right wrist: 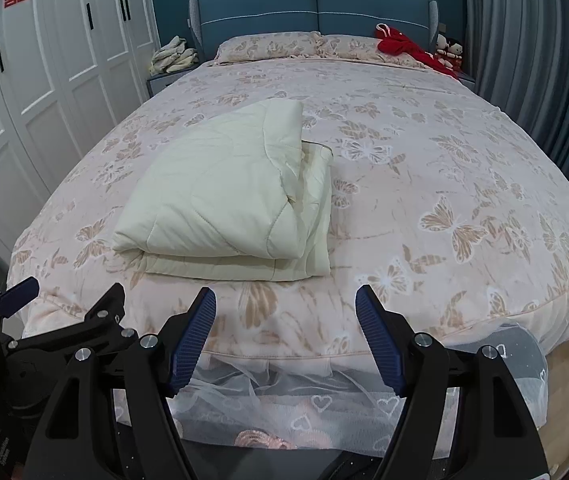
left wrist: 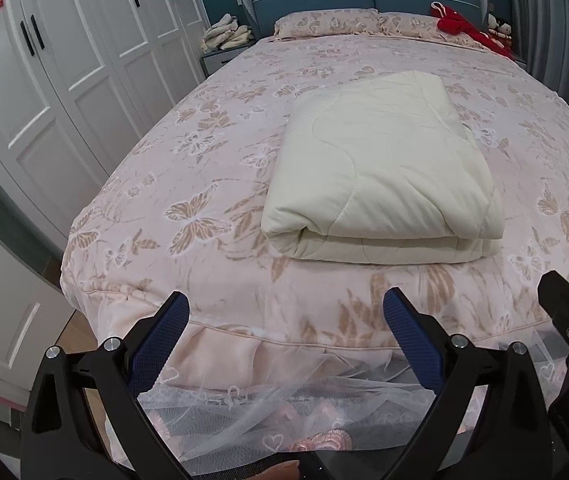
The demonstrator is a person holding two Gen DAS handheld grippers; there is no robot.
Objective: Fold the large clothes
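The cream quilt point(left wrist: 380, 168) lies folded into a compact, layered bundle on the butterfly-print bedspread point(left wrist: 204, 184), ahead of and beyond both sets of fingertips and touched by neither. The left gripper point(left wrist: 284, 332) and right gripper point(right wrist: 284, 332) hang over the foot of the bed with jaws spread wide and nothing between the blue pads point(right wrist: 194, 340). Judged from this, the folding looks essentially complete; at most the looser, uneven right-hand edge might want squaring.

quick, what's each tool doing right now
left tool: open, holding nothing, off the cream quilt.
right tool: open, holding nothing.
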